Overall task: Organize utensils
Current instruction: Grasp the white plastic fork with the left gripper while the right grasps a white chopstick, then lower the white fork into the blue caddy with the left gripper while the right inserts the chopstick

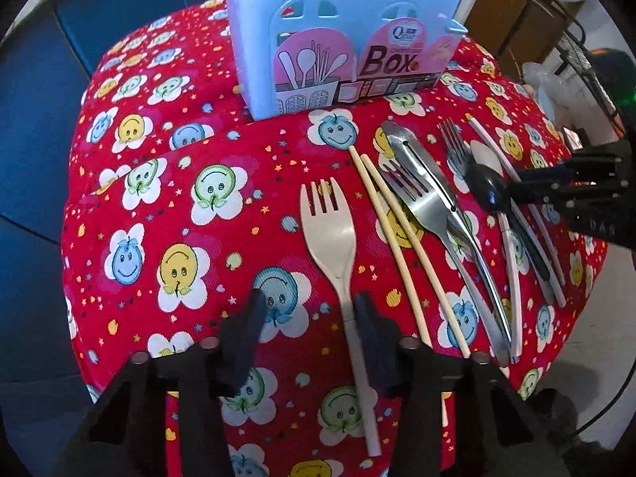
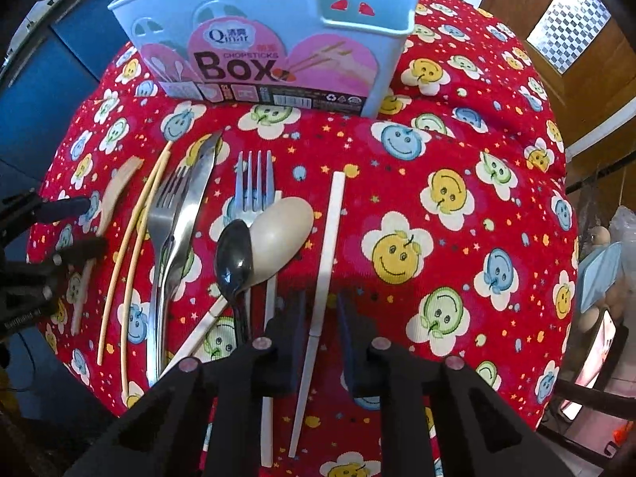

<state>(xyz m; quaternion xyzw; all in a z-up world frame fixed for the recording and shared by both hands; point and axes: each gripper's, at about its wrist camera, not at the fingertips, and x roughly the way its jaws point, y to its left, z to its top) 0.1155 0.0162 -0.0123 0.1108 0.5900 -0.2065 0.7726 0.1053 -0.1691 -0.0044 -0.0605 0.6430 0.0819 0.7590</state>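
Note:
A beige plastic fork point(image 1: 330, 234) lies on the red flower-print cloth point(image 1: 190, 183), its handle between the fingers of my left gripper point(image 1: 310, 306). It lies against the right finger, and the jaws stand wide. In the right wrist view my right gripper point(image 2: 320, 314) straddles a white chopstick point(image 2: 330, 238), with a slit showing on each side. A beige spoon point(image 2: 282, 230), black spoon point(image 2: 234, 258), pale blue fork point(image 2: 254, 183), steel fork and knife point(image 2: 175, 214) and bamboo chopsticks point(image 2: 131, 254) lie in a row. The light blue chopsticks box point(image 1: 338, 20) stands upright at the back.
The cloth falls away at the rounded table edges. My left gripper point(image 2: 85, 224) sits at the left of the right wrist view, around the beige fork point(image 2: 115, 190). Blue panels lie to the left, a wooden door point(image 2: 516, 20) and clutter to the right.

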